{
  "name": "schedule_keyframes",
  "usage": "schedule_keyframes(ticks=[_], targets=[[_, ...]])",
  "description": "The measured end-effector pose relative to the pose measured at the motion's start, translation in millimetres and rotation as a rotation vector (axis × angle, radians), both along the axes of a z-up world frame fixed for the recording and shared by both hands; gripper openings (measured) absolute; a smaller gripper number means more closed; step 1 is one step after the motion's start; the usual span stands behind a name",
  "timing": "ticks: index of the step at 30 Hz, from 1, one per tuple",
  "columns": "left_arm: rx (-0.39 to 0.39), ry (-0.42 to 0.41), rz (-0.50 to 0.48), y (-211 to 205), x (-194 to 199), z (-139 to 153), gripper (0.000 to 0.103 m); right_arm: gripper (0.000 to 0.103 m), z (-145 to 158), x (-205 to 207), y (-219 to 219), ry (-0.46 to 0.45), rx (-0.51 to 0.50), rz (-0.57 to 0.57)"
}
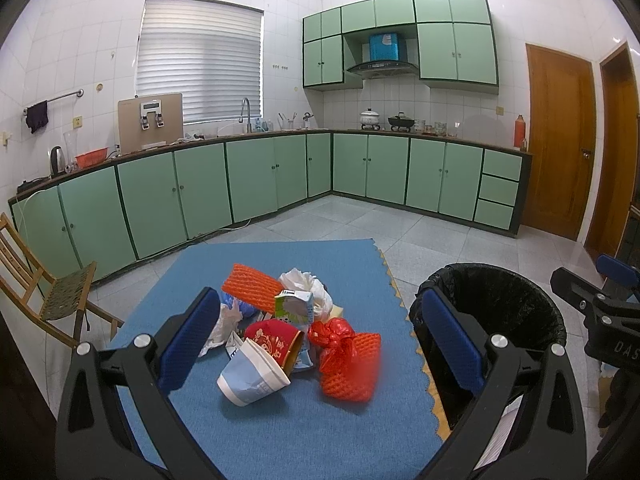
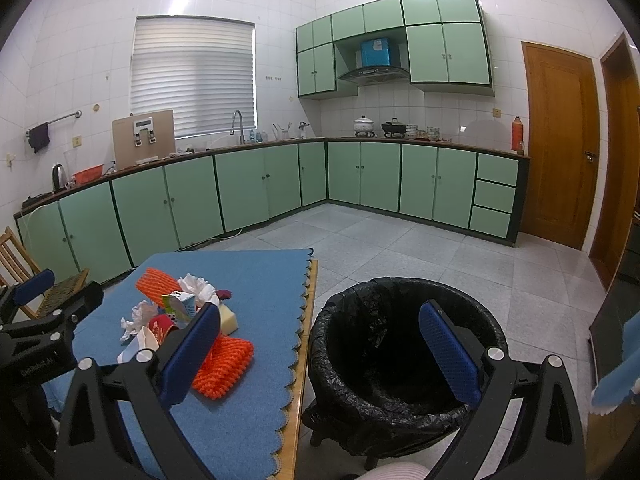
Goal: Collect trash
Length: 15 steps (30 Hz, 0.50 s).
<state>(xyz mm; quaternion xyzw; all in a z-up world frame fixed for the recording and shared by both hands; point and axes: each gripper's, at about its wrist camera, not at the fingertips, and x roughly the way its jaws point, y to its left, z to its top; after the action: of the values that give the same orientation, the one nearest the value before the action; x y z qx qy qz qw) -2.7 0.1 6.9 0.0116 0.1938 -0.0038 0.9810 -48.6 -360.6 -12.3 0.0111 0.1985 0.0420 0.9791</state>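
Observation:
A pile of trash lies on the blue mat (image 1: 280,432): a blue-white paper cup (image 1: 252,378), a red paper cup (image 1: 276,342), a red plastic bag (image 1: 334,340), two orange foam nets (image 1: 352,372) (image 1: 250,284), a small green carton (image 1: 294,306) and white tissue (image 1: 306,282). My left gripper (image 1: 320,328) is open and empty, above the pile. My right gripper (image 2: 320,344) is open and empty, between the table edge and the black-lined bin (image 2: 400,356). The pile also shows in the right wrist view (image 2: 180,316).
The bin (image 1: 500,304) stands on the tiled floor right of the table. A wooden chair (image 1: 60,292) stands at the table's left. Green kitchen cabinets (image 1: 248,176) line the far walls. A wooden door (image 1: 560,140) is at the right.

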Motion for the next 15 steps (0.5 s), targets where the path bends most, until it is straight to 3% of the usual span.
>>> schedule_keyframes(ticks=[15], targets=[[-0.001, 0.002, 0.0, 0.7, -1.1, 3.6, 0.098, 0.097, 5.9, -2.7, -4.7, 0.0, 0.001, -0.001]])
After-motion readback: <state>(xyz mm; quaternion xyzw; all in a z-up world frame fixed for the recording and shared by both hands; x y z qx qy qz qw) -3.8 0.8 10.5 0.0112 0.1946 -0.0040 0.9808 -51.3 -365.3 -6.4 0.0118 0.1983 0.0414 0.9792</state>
